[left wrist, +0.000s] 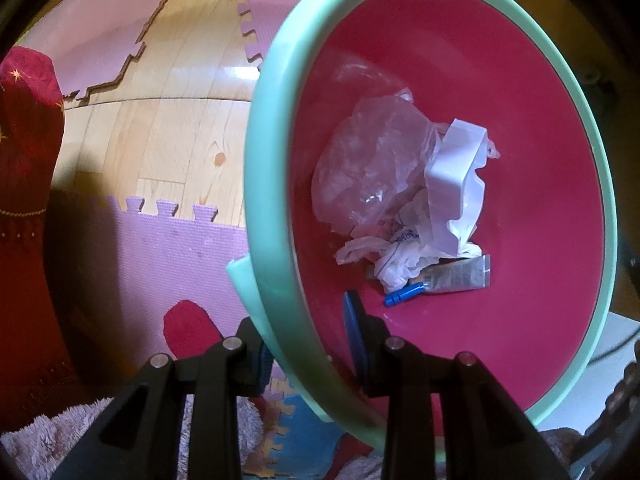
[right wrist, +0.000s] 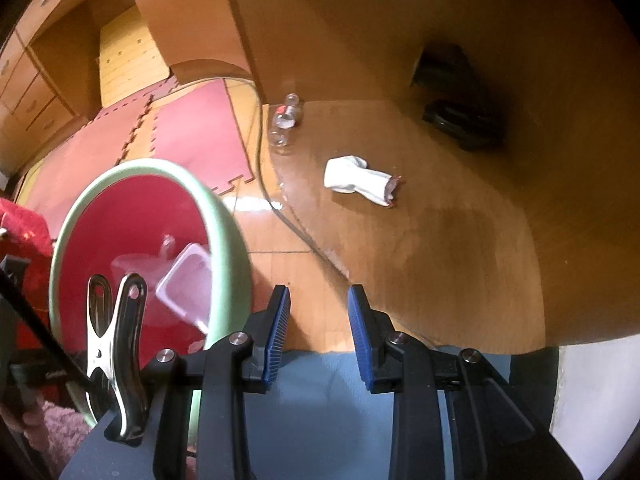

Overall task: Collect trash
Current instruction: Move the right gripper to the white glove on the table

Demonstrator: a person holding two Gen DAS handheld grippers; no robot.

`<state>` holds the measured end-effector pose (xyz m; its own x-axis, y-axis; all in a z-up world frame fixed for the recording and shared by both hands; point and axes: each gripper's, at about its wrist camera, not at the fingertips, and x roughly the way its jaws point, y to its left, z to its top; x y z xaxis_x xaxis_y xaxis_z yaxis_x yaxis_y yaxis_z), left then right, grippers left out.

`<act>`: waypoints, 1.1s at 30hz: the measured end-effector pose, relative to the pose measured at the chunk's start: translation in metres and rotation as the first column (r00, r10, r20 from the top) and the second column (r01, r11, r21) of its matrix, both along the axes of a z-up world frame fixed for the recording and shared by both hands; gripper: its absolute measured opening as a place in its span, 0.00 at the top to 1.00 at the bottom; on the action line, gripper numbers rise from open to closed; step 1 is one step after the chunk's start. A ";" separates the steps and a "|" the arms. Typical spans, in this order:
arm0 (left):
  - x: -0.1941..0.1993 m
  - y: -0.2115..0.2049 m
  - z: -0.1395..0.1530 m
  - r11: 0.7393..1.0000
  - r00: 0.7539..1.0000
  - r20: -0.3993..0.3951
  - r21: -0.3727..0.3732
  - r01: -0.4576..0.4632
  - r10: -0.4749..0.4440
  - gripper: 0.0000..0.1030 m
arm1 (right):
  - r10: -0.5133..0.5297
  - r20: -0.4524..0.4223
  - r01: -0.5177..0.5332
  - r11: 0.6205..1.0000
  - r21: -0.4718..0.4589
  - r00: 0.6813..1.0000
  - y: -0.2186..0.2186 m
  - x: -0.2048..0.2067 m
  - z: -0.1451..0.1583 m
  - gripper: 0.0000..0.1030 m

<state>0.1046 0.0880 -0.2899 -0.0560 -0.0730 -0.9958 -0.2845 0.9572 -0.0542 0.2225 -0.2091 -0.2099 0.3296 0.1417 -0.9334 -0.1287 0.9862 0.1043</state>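
Observation:
My left gripper (left wrist: 310, 344) is shut on the mint-green rim (left wrist: 260, 184) of a red basin and holds it tilted. Inside lie crumpled clear plastic (left wrist: 368, 168), a white plastic tray (left wrist: 456, 184), a small tube (left wrist: 460, 276) and a blue cap (left wrist: 404, 294). The basin also shows in the right wrist view (right wrist: 224, 220), at the left. My right gripper (right wrist: 318, 336) is open and empty above the wooden floor. A white crumpled sock-like piece (right wrist: 360, 180) lies on the floor ahead of it. Clear plastic bottles (right wrist: 284, 124) lie farther off by the wall.
Pink and purple foam mats (left wrist: 168, 252) cover part of the floor. A red cloth (left wrist: 28, 128) stands at the left. A metal clamp (right wrist: 116, 344) sits by the basin. A cable (right wrist: 280, 208) runs across the floor. A dark object (right wrist: 464, 124) lies by the wall.

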 end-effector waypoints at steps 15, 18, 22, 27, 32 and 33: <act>-0.001 0.001 0.000 1.000 1.000 -0.017 -0.021 -0.009 0.008 0.68 | 0.057 -0.029 -0.060 0.992 -0.107 0.998 -0.010 0.060 -0.042 0.63; 0.000 0.000 0.000 1.000 1.000 -0.020 -0.019 -0.008 0.008 0.68 | 0.081 -0.041 -0.085 0.988 -0.128 0.996 -0.009 0.072 -0.050 0.63; 0.000 0.000 0.000 1.000 1.000 -0.023 -0.019 -0.009 0.009 0.68 | 0.111 -0.042 -0.116 0.983 -0.145 0.993 -0.006 0.088 -0.059 0.63; 0.001 0.000 0.000 1.000 0.999 -0.032 -0.018 -0.011 0.010 0.68 | 0.153 -0.071 -0.164 0.968 -0.190 0.986 -0.002 0.110 -0.078 0.63; 0.001 -0.001 0.000 1.000 1.000 -0.028 -0.015 -0.005 0.004 0.68 | 0.202 -0.090 -0.219 0.946 -0.240 0.975 0.003 0.124 -0.094 0.63; 0.001 0.000 -0.001 1.000 1.000 -0.030 -0.015 -0.005 0.005 0.68 | 0.207 -0.091 -0.223 0.943 -0.245 0.974 0.005 0.126 -0.096 0.63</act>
<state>0.1059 0.0876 -0.2908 -0.0853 -0.0880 -0.9925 -0.2907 0.9549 -0.0597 0.3490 -0.2046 -0.3061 0.2563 -0.0402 -0.9658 -0.3420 0.9307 -0.1295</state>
